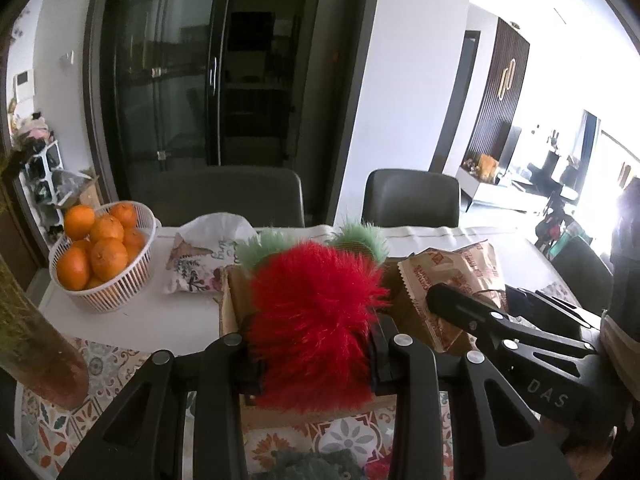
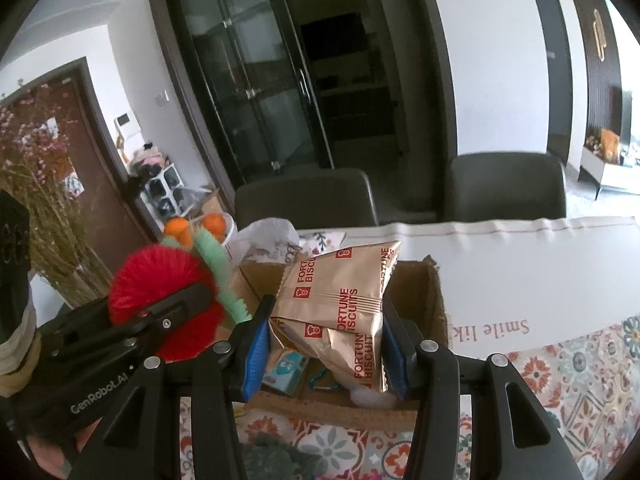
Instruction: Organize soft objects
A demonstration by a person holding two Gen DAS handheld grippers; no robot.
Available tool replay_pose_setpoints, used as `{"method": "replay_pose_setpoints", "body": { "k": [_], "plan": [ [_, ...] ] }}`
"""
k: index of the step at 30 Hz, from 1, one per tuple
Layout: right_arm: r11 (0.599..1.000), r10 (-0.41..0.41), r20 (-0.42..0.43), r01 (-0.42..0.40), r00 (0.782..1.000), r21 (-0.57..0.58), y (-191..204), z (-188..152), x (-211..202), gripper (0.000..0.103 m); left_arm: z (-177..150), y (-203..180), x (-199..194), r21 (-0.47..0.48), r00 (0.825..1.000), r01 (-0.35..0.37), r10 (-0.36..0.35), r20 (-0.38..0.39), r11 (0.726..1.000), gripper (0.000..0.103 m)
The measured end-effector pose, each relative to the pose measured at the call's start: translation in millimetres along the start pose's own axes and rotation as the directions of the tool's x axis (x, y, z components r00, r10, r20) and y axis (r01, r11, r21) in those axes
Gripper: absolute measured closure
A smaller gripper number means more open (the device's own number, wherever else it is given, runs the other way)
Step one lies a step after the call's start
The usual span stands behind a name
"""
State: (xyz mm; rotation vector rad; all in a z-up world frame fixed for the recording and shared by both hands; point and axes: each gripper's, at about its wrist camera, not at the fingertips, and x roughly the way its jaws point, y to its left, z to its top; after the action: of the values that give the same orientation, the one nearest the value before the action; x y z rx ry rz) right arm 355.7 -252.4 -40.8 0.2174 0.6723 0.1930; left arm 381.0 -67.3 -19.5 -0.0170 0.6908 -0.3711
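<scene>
A red fluffy plush (image 1: 312,320) with green tufts is held over an open cardboard box (image 1: 232,304), and my left gripper (image 1: 316,356) is shut on its sides. In the right wrist view, my right gripper (image 2: 324,344) clamps its blue pads (image 2: 254,344) on gold Fortune Biscuits packets (image 2: 336,304) above the same box (image 2: 436,300). The red plush (image 2: 152,276) hangs at the left there, with a left finger (image 2: 180,304) across it. A right finger (image 1: 472,316) shows beside the packets (image 1: 452,276) in the left wrist view.
A white basket of oranges (image 1: 100,256) and a printed white pouch (image 1: 204,256) sit on the table at back left. A vase of dried flowers (image 1: 32,340) stands near left. The box holds a small teal item (image 2: 286,368). A dark green plush (image 1: 312,464) lies in front. Two chairs stand behind.
</scene>
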Motion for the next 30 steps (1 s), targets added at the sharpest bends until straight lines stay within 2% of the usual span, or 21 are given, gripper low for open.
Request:
{"method": "replay_pose_setpoints", "body": {
  "k": [8, 16, 18, 19, 20, 23, 30],
  "plan": [
    [1.0, 0.016, -0.126, -0.015, 0.992, 0.009, -9.1, 4.6, 43.1, 0.053, 1.9, 5.5, 32.2, 0.002, 0.996, 0.006, -0.006, -0.085, 1.0, 0.068],
    [0.999, 0.025, -0.207, -0.02, 0.978, 0.026, -23.0, -0.8, 70.1, 0.052, -3.0, 10.2, 56.8, -0.003, 0.985, 0.019, -0.019, -0.169, 1.0, 0.066],
    [0.999, 0.026, -0.226, -0.019, 0.974, 0.032, -25.1, -1.8, 75.1, 0.047, -4.3, 10.7, 59.1, -0.002, 0.983, 0.017, -0.017, -0.181, 1.0, 0.064],
    [0.999, 0.026, -0.235, -0.017, 0.972, 0.038, -26.4, -1.8, 77.1, 0.037, -4.7, 11.4, 59.9, -0.004, 0.983, 0.012, -0.012, -0.184, 1.0, 0.062],
    [0.999, 0.023, -0.242, -0.012, 0.97, 0.045, -27.5, -2.1, 78.2, 0.034, -5.3, 12.5, 60.5, -0.005, 0.982, 0.01, -0.011, -0.187, 1.0, 0.06],
    [0.999, 0.005, -0.22, 0.007, 0.975, 0.054, -29.3, -1.6, 73.8, 0.034, -6.1, 13.3, 58.5, 0.004, 0.982, -0.006, 0.007, -0.189, 1.0, 0.05],
    [0.997, -0.058, -0.188, 0.067, 0.981, 0.042, -26.4, 1.1, 57.2, 0.03, -6.1, 14.3, 41.6, 0.016, 0.983, -0.074, 0.076, -0.169, 0.997, 0.041]
  ]
}}
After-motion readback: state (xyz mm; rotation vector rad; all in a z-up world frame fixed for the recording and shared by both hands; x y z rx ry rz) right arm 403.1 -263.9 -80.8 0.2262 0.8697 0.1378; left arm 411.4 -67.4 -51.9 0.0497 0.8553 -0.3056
